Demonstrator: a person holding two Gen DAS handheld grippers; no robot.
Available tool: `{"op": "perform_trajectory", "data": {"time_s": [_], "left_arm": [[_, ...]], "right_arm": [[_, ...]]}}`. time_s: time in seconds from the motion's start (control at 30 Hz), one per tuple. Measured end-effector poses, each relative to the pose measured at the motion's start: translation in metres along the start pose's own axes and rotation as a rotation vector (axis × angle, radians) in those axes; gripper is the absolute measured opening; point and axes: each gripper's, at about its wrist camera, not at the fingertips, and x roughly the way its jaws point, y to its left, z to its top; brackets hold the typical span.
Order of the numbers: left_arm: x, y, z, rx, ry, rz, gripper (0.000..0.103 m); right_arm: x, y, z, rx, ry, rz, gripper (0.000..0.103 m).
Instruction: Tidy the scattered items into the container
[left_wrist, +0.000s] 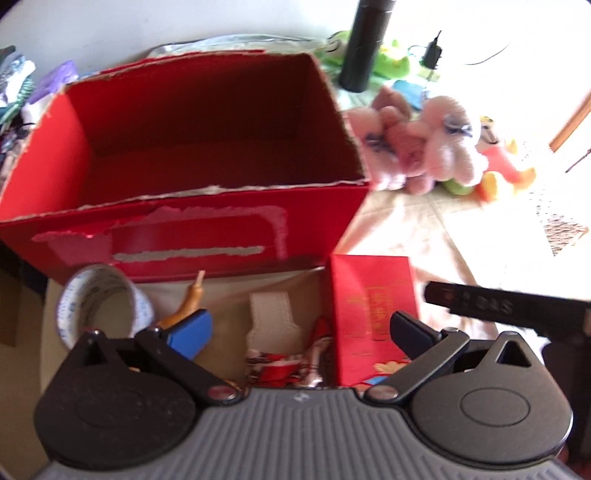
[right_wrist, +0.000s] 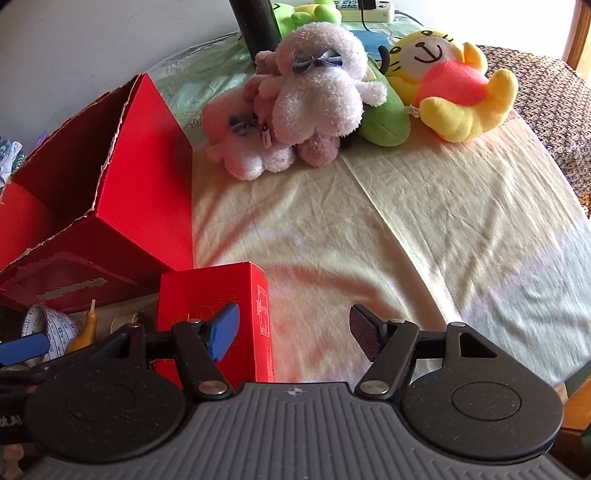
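Hovering with jaws spread wide and empty, the left gripper (left_wrist: 299, 328) hangs over small clutter just in front of the torn red cardboard box (left_wrist: 207, 206): a tape roll (left_wrist: 99, 295), a white strap (left_wrist: 271, 314) and a small red carton (left_wrist: 373, 317). The right gripper (right_wrist: 293, 332), also released, hangs just right of that carton (right_wrist: 218, 310). Best practice, likely: centre the carton between the pads, squeeze its flat sides, lift clear of the box's rim.

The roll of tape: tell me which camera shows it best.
The left wrist view: the roll of tape stands whole in front of the big red box, its hollow centre visible. The right wrist view catches only a part, cut off behind the gripper body.
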Motion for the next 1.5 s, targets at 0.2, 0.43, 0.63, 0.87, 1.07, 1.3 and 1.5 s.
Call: {"op": "perform_trajectory", "data": {"time_s": [0.2,0.43,0.63,0.87,1.07,1.3,1.5], "left_arm": [[0.007,-0.019,-0.006,0.012,0.020,-0.160,0.102],[0.031,-0.043,-0.006,0.009,0.058,-0.169,0.102],[0.060,-0.048,-0.012,-0.013,0.127,-0.133,0.102],[0.065,-0.078,-0.010,0.049,0.156,-0.202,0.102],[0.076,-0.112,-0.003,0.148,0.156,-0.225,0.102],[0.090,-0.124,-0.002,0.162,0.147,-0.262,0.102],[0.104,-0.101,-0.002,0.053,0.163,-0.268,0.102]], "right_arm": [[0.014,-0.009,0.017,-0.072,0.074,0.083,0.068],[0.042,-0.019,0.031,-0.062,0.204,0.231,0.057],[0.050,-0.014,0.034,-0.123,0.259,0.307,0.057],[0.051,-0.029,0.035,-0.098,0.288,0.351,0.050],[0.049,-0.052,0.041,-0.052,0.277,0.334,0.045],[0.044,-0.081,0.043,-0.047,0.264,0.307,0.054],[0.057,-0.088,0.045,0.009,0.287,0.364,0.062]]}}
